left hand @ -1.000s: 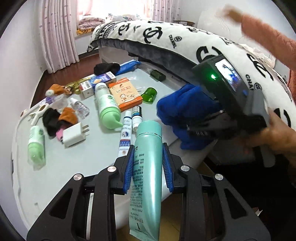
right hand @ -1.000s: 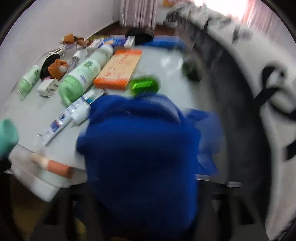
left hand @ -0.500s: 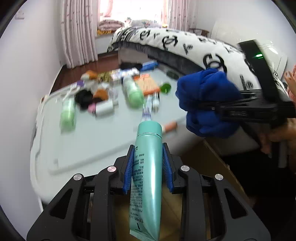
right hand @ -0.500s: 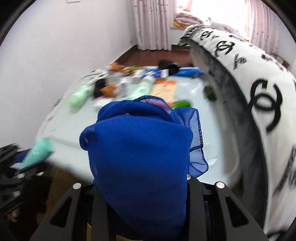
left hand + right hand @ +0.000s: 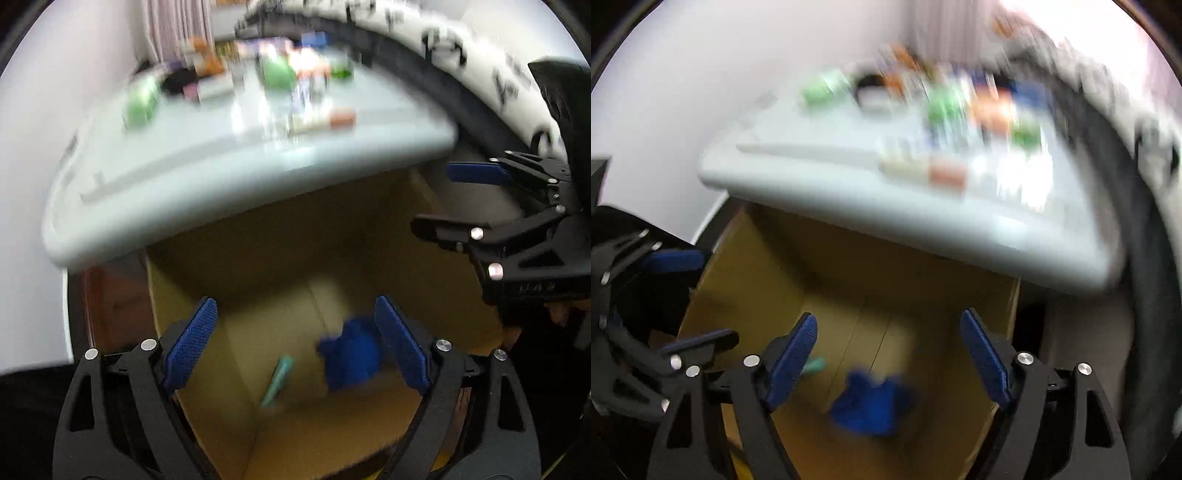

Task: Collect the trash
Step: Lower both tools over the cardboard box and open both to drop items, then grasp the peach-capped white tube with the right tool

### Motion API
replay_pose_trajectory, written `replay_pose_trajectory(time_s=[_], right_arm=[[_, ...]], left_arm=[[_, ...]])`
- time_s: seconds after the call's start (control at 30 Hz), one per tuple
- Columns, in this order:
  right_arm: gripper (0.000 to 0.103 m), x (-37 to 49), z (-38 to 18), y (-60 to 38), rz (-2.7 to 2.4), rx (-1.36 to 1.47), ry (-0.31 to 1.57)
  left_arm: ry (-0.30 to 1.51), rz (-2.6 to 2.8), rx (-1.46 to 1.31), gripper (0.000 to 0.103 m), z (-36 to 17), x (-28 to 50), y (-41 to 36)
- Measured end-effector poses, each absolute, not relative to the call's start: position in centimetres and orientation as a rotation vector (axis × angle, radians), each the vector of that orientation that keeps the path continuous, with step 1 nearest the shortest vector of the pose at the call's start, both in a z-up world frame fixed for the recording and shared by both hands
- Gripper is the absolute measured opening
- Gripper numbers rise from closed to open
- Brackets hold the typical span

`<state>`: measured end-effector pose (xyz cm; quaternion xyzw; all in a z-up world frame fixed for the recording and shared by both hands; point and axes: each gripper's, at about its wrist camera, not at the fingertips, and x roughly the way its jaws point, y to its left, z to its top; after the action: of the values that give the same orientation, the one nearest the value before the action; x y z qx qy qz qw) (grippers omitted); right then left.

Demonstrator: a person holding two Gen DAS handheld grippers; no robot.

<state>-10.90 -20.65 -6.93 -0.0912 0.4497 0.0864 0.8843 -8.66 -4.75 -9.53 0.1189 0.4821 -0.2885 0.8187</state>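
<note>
Both grippers hang over an open cardboard box [image 5: 369, 258] beside the table. My left gripper [image 5: 295, 343] has its jaws opening wide, nothing between the pads. Below it a teal tube [image 5: 277, 380] and a bundle of blue cloth [image 5: 351, 358] lie inside the box. My right gripper [image 5: 888, 362] is also opening, its pads apart and bare, with the blue cloth [image 5: 871, 406] and the teal tube [image 5: 814, 365] beneath it in the cardboard box [image 5: 757, 295]. The right gripper [image 5: 465, 199] shows at the right edge of the left wrist view.
The pale table [image 5: 221, 173] overhangs the box's far side and carries several blurred bottles, tubes and packets. A black-and-white patterned bed cover [image 5: 461, 55] runs along the right. A white wall [image 5: 683, 92] stands at the left.
Both grippers swung from the table to above the box and opened. The teal tube left the left gripper and the blue cloth left the right one; both now lie in the box.
</note>
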Motion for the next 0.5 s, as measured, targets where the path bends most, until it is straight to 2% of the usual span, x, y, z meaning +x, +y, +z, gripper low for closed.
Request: replay_pose_trajectory(time_s=[0.13,0.17,0.37,0.5], right_arm=[[0.08,-7.6,-4.0,-20.8,0.327,-0.467,0.729],[0.083,-6.1,-4.0,-21.2,0.345,-0.481,0.734],[0.083,0.7,-9.0,-23.1,0.392,-0.482,0.851],[0.076,2.0,-11.5,-22.2,0.457,-0.513,0.872]], left_arm=[[0.839,-0.602,0.177,0.088,-4.6,-5.6,-4.6],[0.809,-0.59,0.174,0.09,-3.8,-4.7,-5.0],[0.717,-0.515,0.142,0.091,-2.6,-0.3,-5.8],[0.78,-0.517,0.109,0.091,-5.1,0.6,-5.1]])
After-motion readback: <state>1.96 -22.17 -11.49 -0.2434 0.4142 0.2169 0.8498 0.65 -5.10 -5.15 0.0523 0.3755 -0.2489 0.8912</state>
